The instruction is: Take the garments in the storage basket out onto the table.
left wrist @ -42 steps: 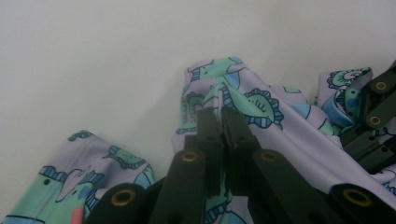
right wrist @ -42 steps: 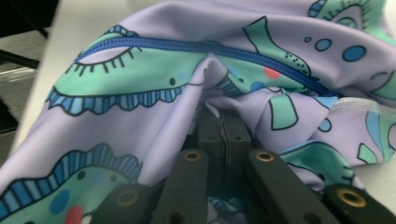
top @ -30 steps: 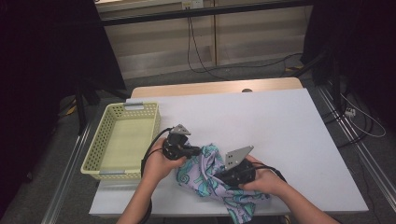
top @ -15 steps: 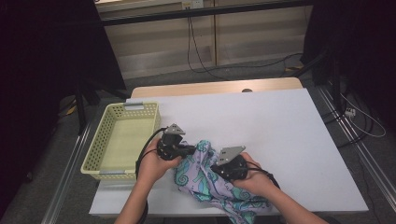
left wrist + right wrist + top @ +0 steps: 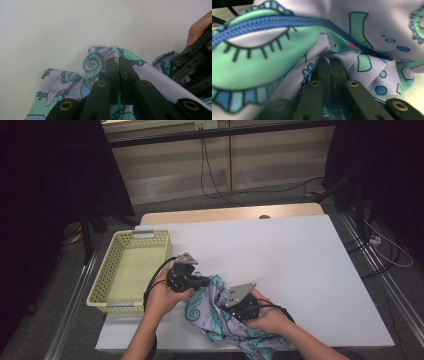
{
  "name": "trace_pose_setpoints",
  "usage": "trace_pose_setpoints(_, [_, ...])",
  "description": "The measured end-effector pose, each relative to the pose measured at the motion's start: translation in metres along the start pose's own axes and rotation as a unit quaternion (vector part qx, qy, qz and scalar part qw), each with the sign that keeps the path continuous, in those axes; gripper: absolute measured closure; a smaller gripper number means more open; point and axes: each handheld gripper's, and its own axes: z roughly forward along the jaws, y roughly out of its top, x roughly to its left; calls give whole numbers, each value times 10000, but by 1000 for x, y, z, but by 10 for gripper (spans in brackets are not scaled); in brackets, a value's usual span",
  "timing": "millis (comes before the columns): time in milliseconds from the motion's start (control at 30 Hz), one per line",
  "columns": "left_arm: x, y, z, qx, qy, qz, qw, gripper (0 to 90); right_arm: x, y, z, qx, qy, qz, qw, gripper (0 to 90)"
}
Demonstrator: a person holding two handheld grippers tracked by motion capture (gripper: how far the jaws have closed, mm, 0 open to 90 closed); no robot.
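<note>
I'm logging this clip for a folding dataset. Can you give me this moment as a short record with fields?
work in hand: both tongs grip a patterned cloth
cloth: lilac garment with teal print and a blue zipper, bunched at the table's near edge
left tongs: jaws shut on a fold of the cloth
right tongs: jaws shut on the cloth below the zipper
basket: yellow, empty, at the table's left, apart from the cloth
table: white top

High view looks down; both gripper views sit close on cloth (image 5: pixel 220 317).
</note>
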Motion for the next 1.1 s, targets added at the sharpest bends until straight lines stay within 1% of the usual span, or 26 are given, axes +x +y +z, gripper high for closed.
trace_pose_setpoints(100, [-2, -1, 1, 57, -81, 18, 9999, 872, 4, 1, 1, -49, 227, -15, 9997, 893])
trace_pose_setpoints(167, [-2, -1, 1, 70, -131, 11, 9999, 872, 7, 1, 2, -59, 385, -118, 9992, 893])
trace_pose_setpoints(300, [-6, -1, 3, 174, -254, 45, 9995, 872, 11, 1, 1, -73, 734, -76, 9973, 893])
trace_pose_setpoints(333, [-7, 0, 3, 208, -309, 51, 9993, 872, 11, 1, 1, -103, 902, -45, 9959, 893])
trace_pose_setpoints(367, [-9, 0, 4, 243, -369, 60, 9990, 873, 14, 1, 0, -110, 1116, -68, 9937, 893])
trace_pose_setpoints(400, [-10, 0, 4, 276, -387, 77, 9988, 874, 17, 1, 0, -113, 1359, -167, 9905, 893])
trace_pose_setpoints(433, [-11, 0, 5, 332, -419, 108, 9985, 874, 20, 1, -1, -112, 1492, -222, 9885, 893])
trace_pose_setpoints(467, [-13, 0, 6, 355, -397, 169, 9984, 875, 23, 2, -2, -63, 1508, -309, 9881, 894])
trace_pose_setpoints(500, [-14, 1, 6, 357, -364, 177, 9985, 875, 25, 3, -2, -7, 1375, -382, 9898, 894])
trace_pose_setpoints(533, [-14, 1, 6, 338, -338, 187, 9987, 875, 24, 3, -3, -11, 1293, -354, 9910, 894])
trace_pose_setpoints(567, [-13, 2, 6, 292, -317, 171, 9989, 874, 23, 3, -4, -11, 1180, -223, 9928, 894])
trace_pose_setpoints(600, [-12, 2, 4, 253, -294, 135, 9992, 874, 20, 2, -4, -8, 1006, -104, 9949, 894])
trace_pose_setpoints(633, [-11, 2, 3, 228, -272, 84, 9993, 874, 18, 1, -4, 21, 829, -35, 9966, 893])
trace_pose_setpoints(667, [-8, 1, 1, 218, -259, 87, 9994, 874, 16, 0, -4, 51, 617, 113, 9980, 893])
trace_pose_setpoints(700, [-7, 1, -1, 206, -237, 27, 9995, 874, 13, -1, -4, 22, 427, 325, 9986, 893])
trace_pose_setpoints(733, [-7, 1, -2, 185, -240, -6, 9995, 874, 11, -2, -3, 14, 279, 453, 9986, 891])
trace_pose_setpoints(767, [-6, 1, -3, 195, -221, -6, 9996, 874, 9, -2, -2, 11, 112, 509, 9986, 892])
trace_pose_setpoints(800, [-5, 1, -4, 173, -217, -24, 9996, 874, 9, 0, 0, 47, -8, 511, 9987, 892])
trace_pose_setpoints(833, [-4, 1, -5, 193, -212, -7, 9996, 874, 9, 1, 3, 47, -71, 469, 9989, 892])
trace_pose_setpoints(867, [-4, 1, -4, 193, -222, -33, 9996, 874, 10, 3, 6, 57, -149, 429, 9989, 892])
trace_pose_setpoints(933, [-4, 0, -4, 229, -244, -55, 9994, 874, 13, 7, 11, 96, -95, 282, 9995, 889])
trace_pose_setpoints(967, [-5, 0, -3, 260, -259, -64, 9993, 874, 15, 8, 13, 94, -47, 278, 9996, 889])
trace_pose_setpoints(1033, [-5, -1, -1, 349, -305, -67, 9989, 873, 18, 10, 16, 106, 69, 188, 9997, 888])
trace_pose_setpoints(1100, [-6, -1, 1, 425, -368, -52, 9984, 873, 20, 11, 17, 107, 125, 106, 9998, 888])
